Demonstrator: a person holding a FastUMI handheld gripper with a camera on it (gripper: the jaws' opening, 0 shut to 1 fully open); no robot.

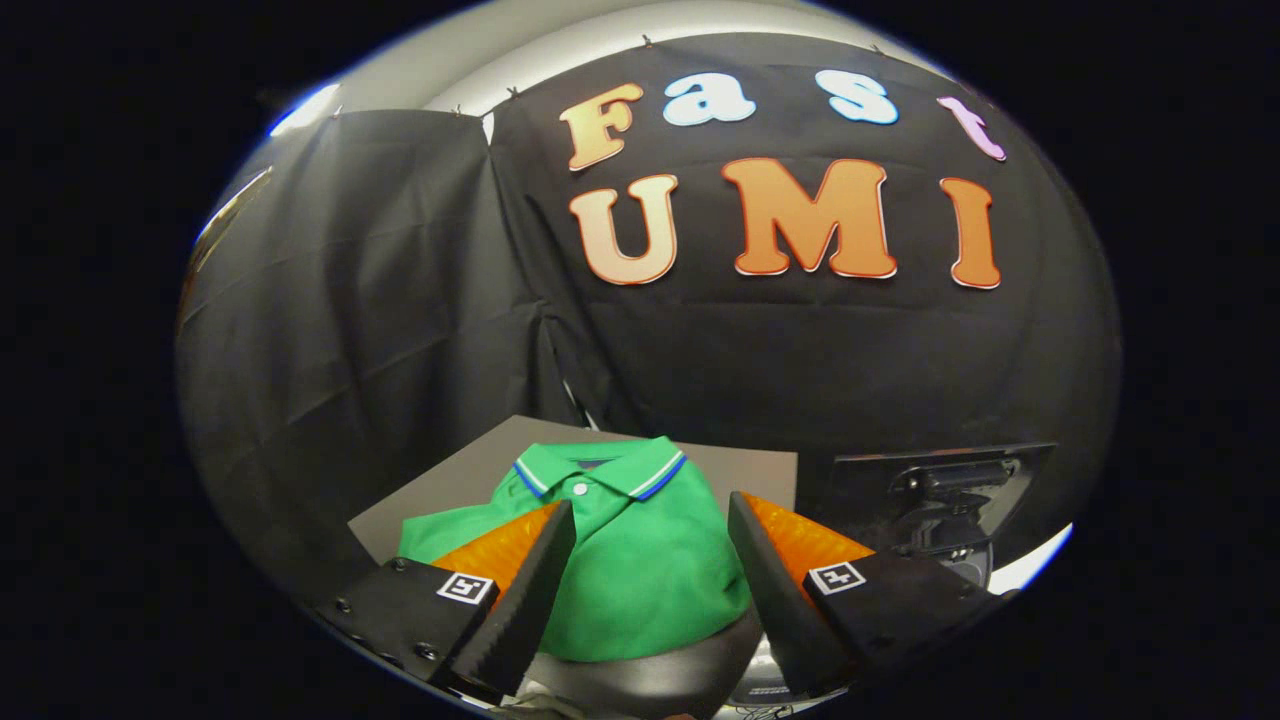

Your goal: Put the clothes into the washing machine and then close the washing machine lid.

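Green polo shirt (640, 560) flat on board, between spread claw (650, 520) fingers.

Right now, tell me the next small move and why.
Probably lower the gripper onto the green polo shirt and close. The fingers stand open, apart over the folded shirt on the grey board; nothing is gripped, and the washing machine waits beside it.

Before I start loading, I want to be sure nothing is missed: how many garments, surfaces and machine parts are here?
Folded green polo shirt with blue-white collar: 1
Flat grey board under it: 1
Dark raised washing machine lid: 1
Open gripper above shirt: 1
Total: 4
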